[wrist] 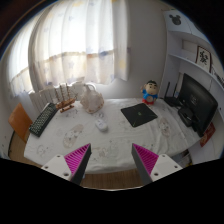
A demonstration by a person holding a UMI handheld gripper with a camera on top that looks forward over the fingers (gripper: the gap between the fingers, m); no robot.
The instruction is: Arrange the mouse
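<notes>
A small white mouse lies on the white patterned tablecloth, well beyond my fingers and about midway between a black keyboard to its left and a black mouse pad to its right. My gripper is open and empty. It is held above the table's near wooden edge, with the pink pads wide apart. Nothing is between the fingers.
A dark monitor stands at the right of the table, with a small colourful figure beside it. A candle holder and a pale ornament stand at the back. An orange chair is at the left, and curtains hang behind.
</notes>
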